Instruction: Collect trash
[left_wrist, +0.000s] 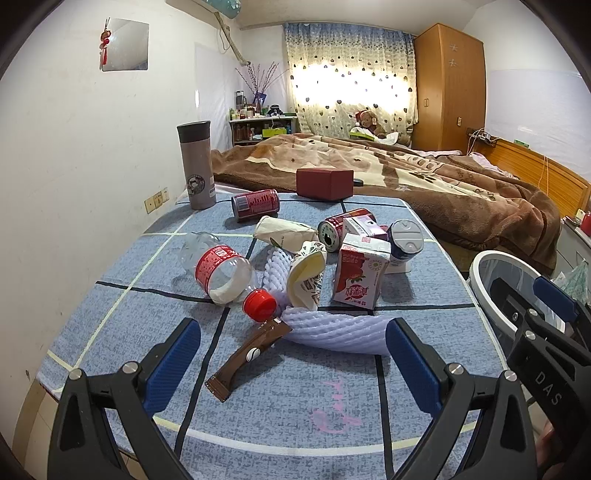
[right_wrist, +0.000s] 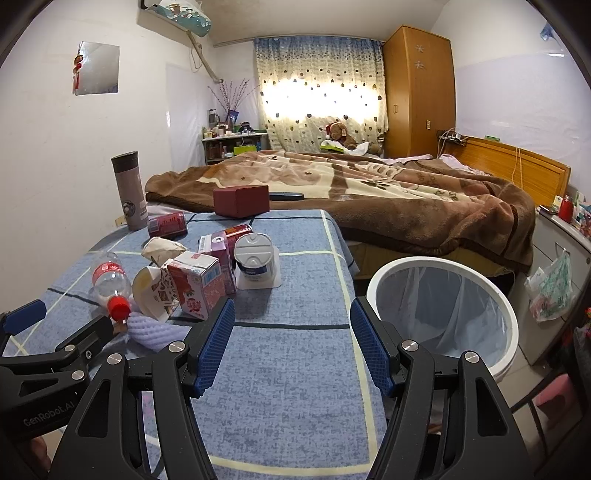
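Observation:
Trash lies in a heap on the blue checked table: a clear bottle with a red cap, white foam netting, a brown wrapper, a crushed paper cup, a pink milk carton, two red cans, a yogurt cup. My left gripper is open and empty, just short of the netting and wrapper. My right gripper is open and empty over the table's right side, left of the white bin.
A grey thermos and a dark red box stand at the table's far edge. A bed with a brown blanket lies beyond. The bin stands on the floor between table and bed. A plastic bag hangs at right.

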